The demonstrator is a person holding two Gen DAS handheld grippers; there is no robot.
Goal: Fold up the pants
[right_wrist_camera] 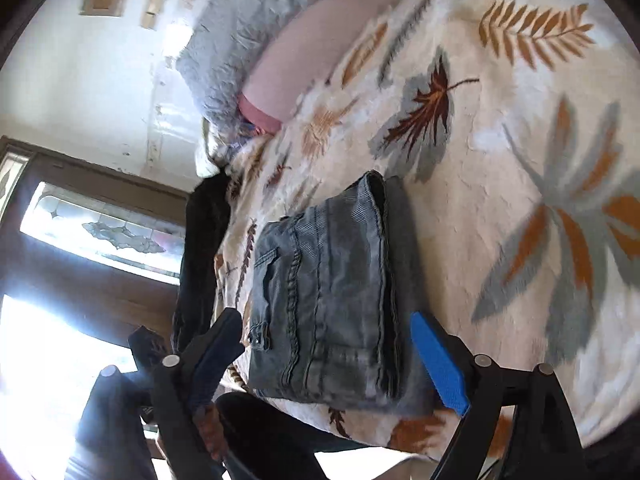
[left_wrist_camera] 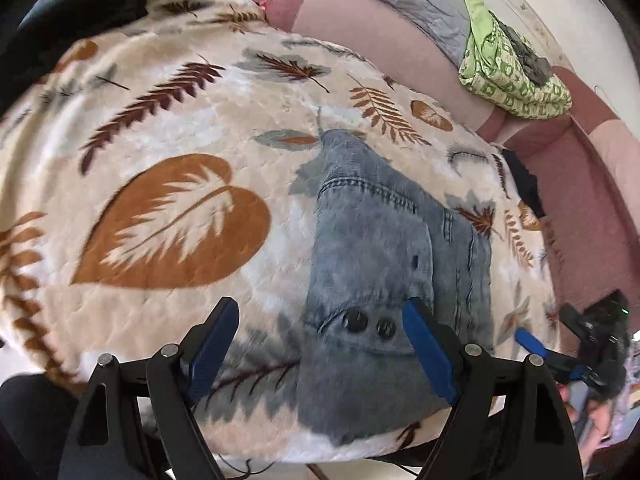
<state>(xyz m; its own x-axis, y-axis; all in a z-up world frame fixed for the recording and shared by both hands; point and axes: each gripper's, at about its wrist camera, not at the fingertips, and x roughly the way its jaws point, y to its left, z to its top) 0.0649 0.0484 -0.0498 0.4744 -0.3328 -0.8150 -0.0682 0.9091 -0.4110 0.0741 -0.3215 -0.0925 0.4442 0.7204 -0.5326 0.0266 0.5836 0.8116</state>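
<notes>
A pair of faded blue-grey jeans lies folded into a compact stack on a cream blanket with leaf prints, near the blanket's front edge. Its waistband with two dark buttons faces my left gripper, which hovers open just above that end with nothing between its blue pads. In the right wrist view the same folded jeans show stacked layers along one edge. My right gripper stands open before the stack, not touching it. That right gripper also appears at the right of the left wrist view.
A green patterned cloth with a dark item on it and a grey sheet lie on the pink mattress behind. Dark clothing hangs off the blanket's side. A wooden door with glass stands beyond.
</notes>
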